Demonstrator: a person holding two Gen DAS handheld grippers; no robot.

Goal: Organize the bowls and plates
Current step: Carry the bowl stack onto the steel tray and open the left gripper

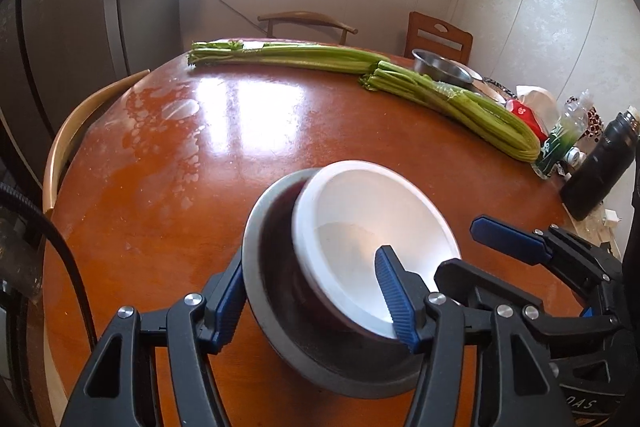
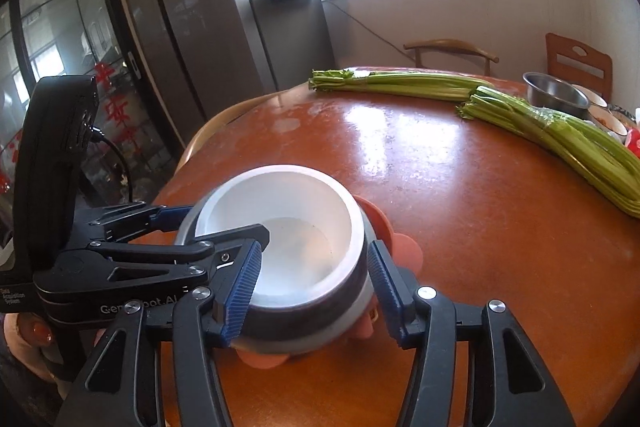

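Left-wrist view showed your left gripper (image 1: 316,301) clamped across the rim of the grey-rimmed dark bowl (image 1: 280,311) holding a white bowl (image 1: 372,227) above the round brown table (image 1: 240,131), while your right gripper (image 2: 314,287) straddled both.

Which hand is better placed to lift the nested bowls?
Left, narrowly. The left gripper clamps both walls, one pad outside the steel bowl, one inside the white bowl. The right gripper straddles the far side, but its outer pad's contact is unclear.
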